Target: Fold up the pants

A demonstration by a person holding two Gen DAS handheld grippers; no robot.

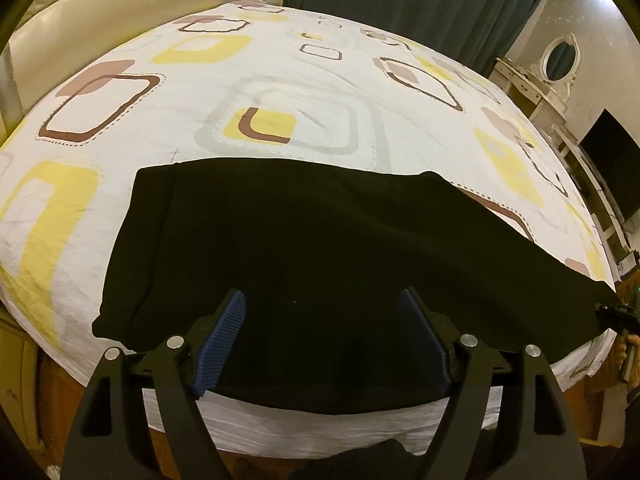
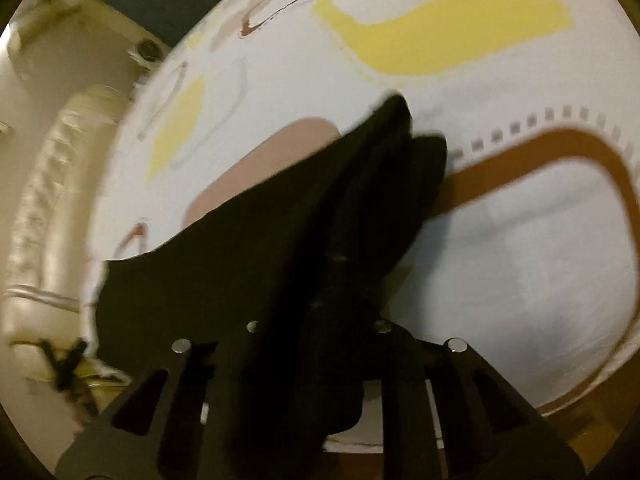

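Note:
Black pants [image 1: 320, 232] lie flat across the near part of the bed, stretching from the left to the right edge. My left gripper [image 1: 320, 300] hovers over their near edge, open, its blue pads [image 1: 222, 332] wide apart with only cloth beneath them. At the far right of the left wrist view, my right gripper [image 1: 618, 314] grips the narrow end of the pants. The right wrist view is blurred: bunched black pants [image 2: 280, 240] run up between the fingers of the right gripper [image 2: 320, 304], which is shut on them, and the cloth hides its pads.
The bed sheet [image 1: 280, 80] is white with yellow and brown squares. A cream padded headboard [image 1: 100, 0] stands at the far left, with a dark curtain [image 1: 400, 0] behind. A white dresser with an oval mirror [image 1: 560, 56] and a dark screen [image 1: 612, 160] stand to the right.

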